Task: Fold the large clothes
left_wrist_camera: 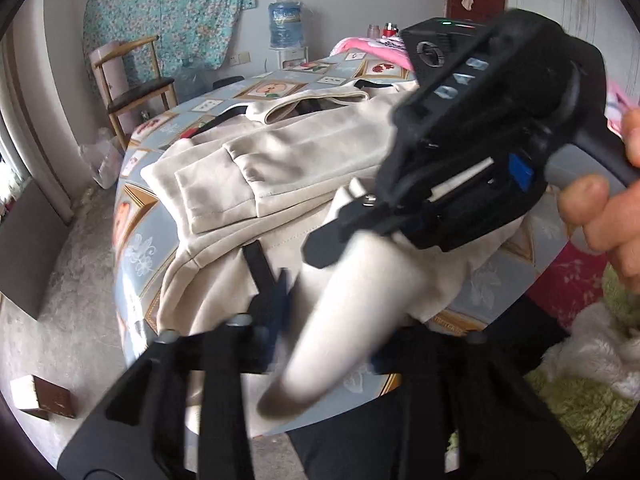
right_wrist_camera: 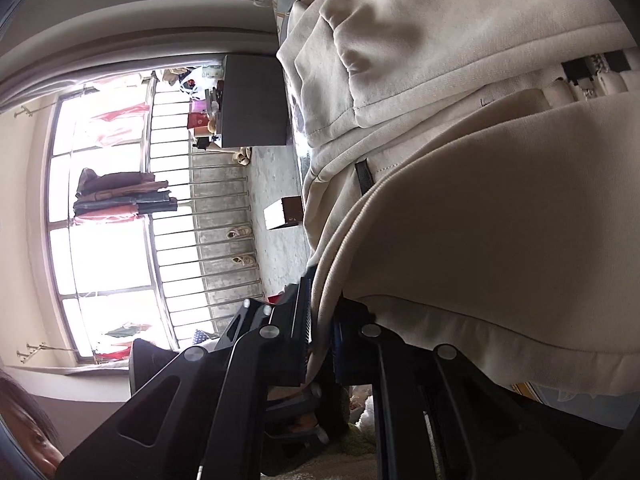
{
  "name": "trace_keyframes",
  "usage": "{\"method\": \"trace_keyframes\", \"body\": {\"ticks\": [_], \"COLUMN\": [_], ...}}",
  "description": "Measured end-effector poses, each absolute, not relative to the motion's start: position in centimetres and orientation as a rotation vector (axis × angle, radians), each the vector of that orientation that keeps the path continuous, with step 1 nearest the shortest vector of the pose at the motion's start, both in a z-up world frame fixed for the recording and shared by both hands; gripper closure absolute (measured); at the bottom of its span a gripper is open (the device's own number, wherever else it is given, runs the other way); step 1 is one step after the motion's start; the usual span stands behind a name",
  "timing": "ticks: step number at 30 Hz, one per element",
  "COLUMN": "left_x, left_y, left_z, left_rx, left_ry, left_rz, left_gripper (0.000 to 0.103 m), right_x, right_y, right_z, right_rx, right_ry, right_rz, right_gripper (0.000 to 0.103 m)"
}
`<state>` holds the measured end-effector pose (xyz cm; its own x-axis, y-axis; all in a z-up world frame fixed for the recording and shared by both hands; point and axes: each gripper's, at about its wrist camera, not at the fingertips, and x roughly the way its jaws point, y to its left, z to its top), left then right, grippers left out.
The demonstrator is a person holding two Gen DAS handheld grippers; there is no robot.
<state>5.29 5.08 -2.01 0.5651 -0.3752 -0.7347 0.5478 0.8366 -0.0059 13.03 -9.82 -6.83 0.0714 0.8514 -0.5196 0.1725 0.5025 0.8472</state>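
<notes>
A cream zip-up garment [left_wrist_camera: 312, 152] lies spread over a round table with a patterned blue cloth [left_wrist_camera: 136, 248]. In the left wrist view a hand [left_wrist_camera: 600, 216] holds my right gripper [left_wrist_camera: 324, 246] from the upper right, with its tips closed on a raised fold of the garment. The right wrist view shows this gripper [right_wrist_camera: 320, 344] shut on the cream hem [right_wrist_camera: 480, 200]. A blurred cream fold runs down from it between the fingers of my left gripper [left_wrist_camera: 328, 332]. Whether those pads press on the fold is unclear.
Behind the table stand a wooden chair [left_wrist_camera: 132, 88] and a water bottle [left_wrist_camera: 285, 24]. Pink cloth [left_wrist_camera: 376, 46] lies at the table's far side. A small box [left_wrist_camera: 40, 396] sits on the floor at left, and a green rug [left_wrist_camera: 580, 400] at right.
</notes>
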Motion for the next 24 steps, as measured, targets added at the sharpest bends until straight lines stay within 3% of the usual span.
{"method": "trace_keyframes", "body": {"ticks": [2, 4, 6, 10, 17, 24], "left_x": [5.6, 5.9, 6.4, 7.1, 8.5, 9.4], "left_y": [5.3, 5.5, 5.9, 6.6, 6.6, 6.0], "left_z": [-2.0, -2.0, -2.1, -2.3, -3.1, -3.7], "left_rx": [0.216, 0.203, 0.179, 0.123, 0.101, 0.102], "left_ry": [0.803, 0.811, 0.827, 0.865, 0.927, 0.970], "left_rz": [-0.550, -0.534, -0.518, -0.491, -0.428, -0.350], "left_gripper": [0.095, 0.098, 0.098, 0.098, 0.098, 0.098], "right_x": [13.0, 12.7, 12.4, 10.8, 10.8, 16.5], "right_y": [-10.8, -12.6, -15.2, -23.2, -37.6, -41.0], "right_z": [-6.1, -5.1, -3.9, -1.0, -0.5, -4.0], "right_rx": [0.941, 0.942, 0.915, 0.796, 0.769, 0.830], "right_ry": [1.406, 1.349, 1.280, 1.121, 0.990, 1.050], "right_rz": [0.654, 0.642, 0.594, 0.371, 0.104, 0.211], "right_gripper": [0.089, 0.073, 0.064, 0.056, 0.055, 0.055]}}
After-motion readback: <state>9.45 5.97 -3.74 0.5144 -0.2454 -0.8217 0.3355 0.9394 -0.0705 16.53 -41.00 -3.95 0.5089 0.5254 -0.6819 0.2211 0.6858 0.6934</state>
